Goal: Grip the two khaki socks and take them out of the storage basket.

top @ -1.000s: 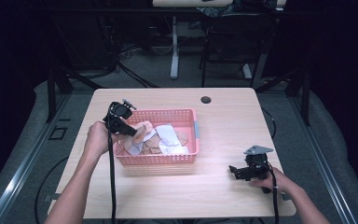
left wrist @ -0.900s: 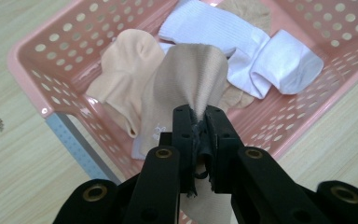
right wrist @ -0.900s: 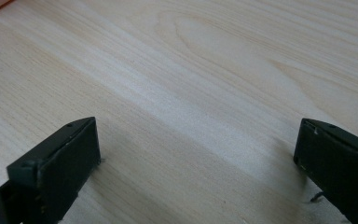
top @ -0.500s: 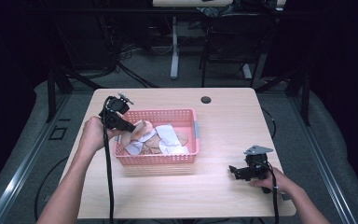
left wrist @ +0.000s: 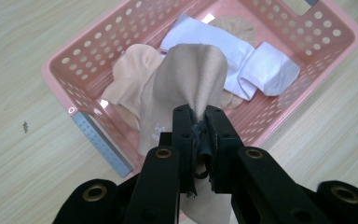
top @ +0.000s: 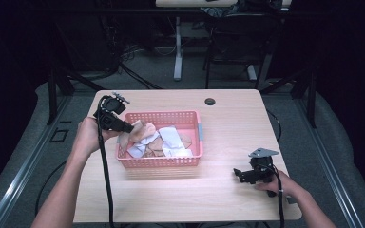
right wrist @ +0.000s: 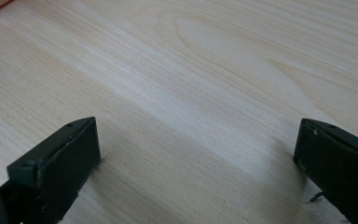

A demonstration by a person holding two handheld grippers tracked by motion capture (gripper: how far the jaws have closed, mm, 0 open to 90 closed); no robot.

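Note:
A pink perforated basket sits in the middle of the table with several socks in it, white ones and beige ones. My left gripper is shut on a tan sock, which hangs from the jaws above the basket's left end. My right gripper rests low over the bare wood near the table's front right, jaws wide open with nothing between them.
A light wooden table carries the basket. A dark round grommet lies near its far edge. A grey label is fixed to the basket's rim. Dark floor, cables and chair legs surround the table.
My left gripper has lifted the tan sock up and slightly back, out of the pile in the basket. The right gripper has stayed where it was.

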